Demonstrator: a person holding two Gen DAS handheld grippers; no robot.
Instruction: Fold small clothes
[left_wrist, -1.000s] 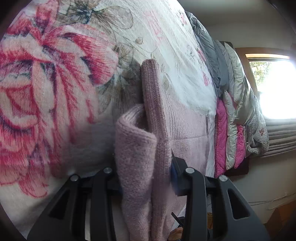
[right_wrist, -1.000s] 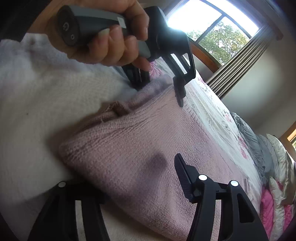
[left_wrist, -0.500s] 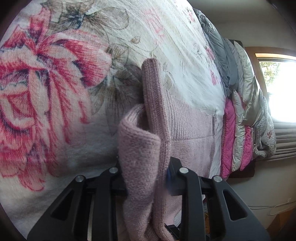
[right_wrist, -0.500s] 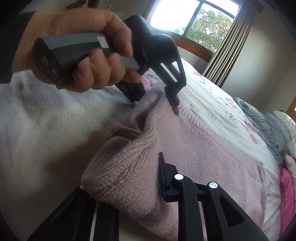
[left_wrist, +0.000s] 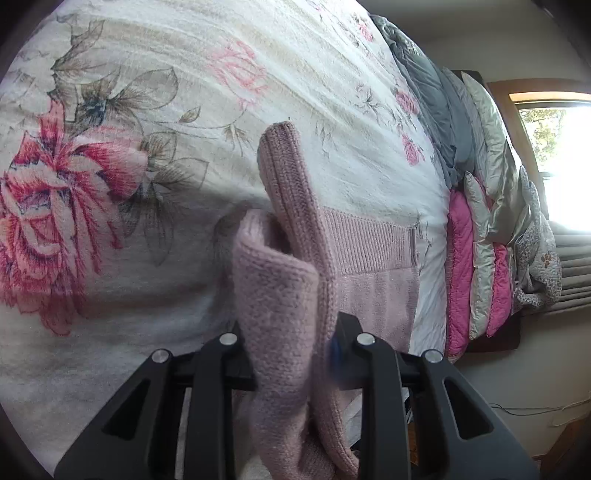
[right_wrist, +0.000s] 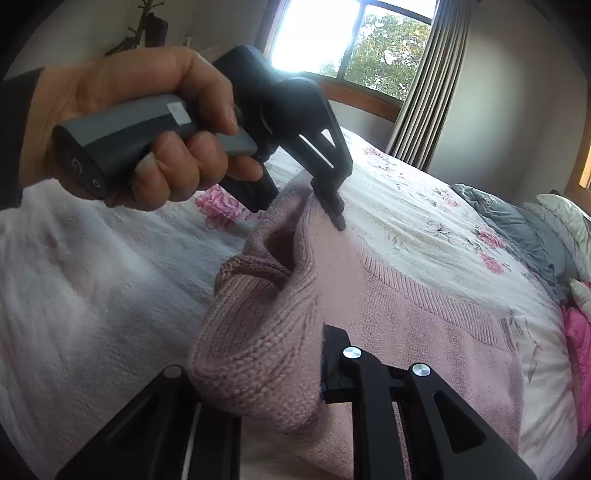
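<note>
A dusty-pink knitted sweater (right_wrist: 424, 325) lies on a floral bedspread (right_wrist: 424, 218), its ribbed hem (left_wrist: 369, 242) toward the pillows. My left gripper (left_wrist: 291, 354) is shut on a bunched fold of the sweater (left_wrist: 277, 295), which stands up between its fingers. In the right wrist view a hand (right_wrist: 147, 122) holds that left gripper (right_wrist: 301, 206), pinching the sweater's far edge. My right gripper (right_wrist: 258, 373) is shut on the near edge, thick knit bulging between its fingers. Both grips lift the same side off the bed.
Grey, silver and pink quilts and pillows (left_wrist: 480, 240) are stacked at the head of the bed. A window (right_wrist: 354, 48) with a curtain (right_wrist: 424, 85) stands behind the bed. White bedspread (right_wrist: 92, 295) spreads out to the left of the sweater.
Both grippers have risen with the sweater edge, pulling more knit off the bed. The right jaws have closed tighter on the fold. More of the bed and window shows.
</note>
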